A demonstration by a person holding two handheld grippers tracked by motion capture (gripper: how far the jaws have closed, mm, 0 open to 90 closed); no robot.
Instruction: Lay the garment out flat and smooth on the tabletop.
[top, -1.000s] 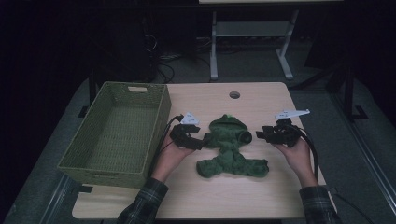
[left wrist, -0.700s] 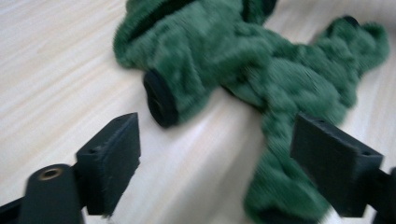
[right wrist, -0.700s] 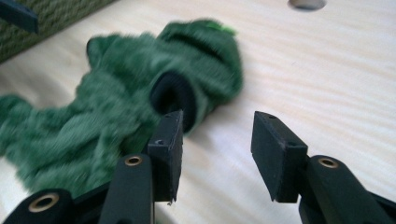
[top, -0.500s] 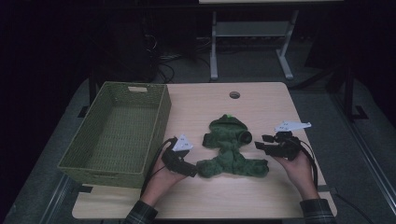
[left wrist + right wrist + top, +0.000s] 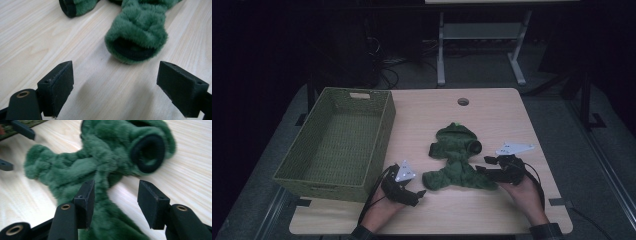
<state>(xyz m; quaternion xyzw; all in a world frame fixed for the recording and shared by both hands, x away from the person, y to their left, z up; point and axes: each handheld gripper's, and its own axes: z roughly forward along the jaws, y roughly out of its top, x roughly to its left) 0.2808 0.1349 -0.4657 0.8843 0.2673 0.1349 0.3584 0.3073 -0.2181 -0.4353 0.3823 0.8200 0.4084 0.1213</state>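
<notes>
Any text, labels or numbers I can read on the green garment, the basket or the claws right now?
None can be read. The fuzzy green garment shows no tag or print, the woven basket is plain, and the grey plates on the left claw and right claw carry only tiny dots, no lettering.

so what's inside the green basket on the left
The woven basket looks empty: its floor and far walls show bare weave. The inside of its near wall is hidden from the high view. The fuzzy green garment lies outside it on the table.
</notes>
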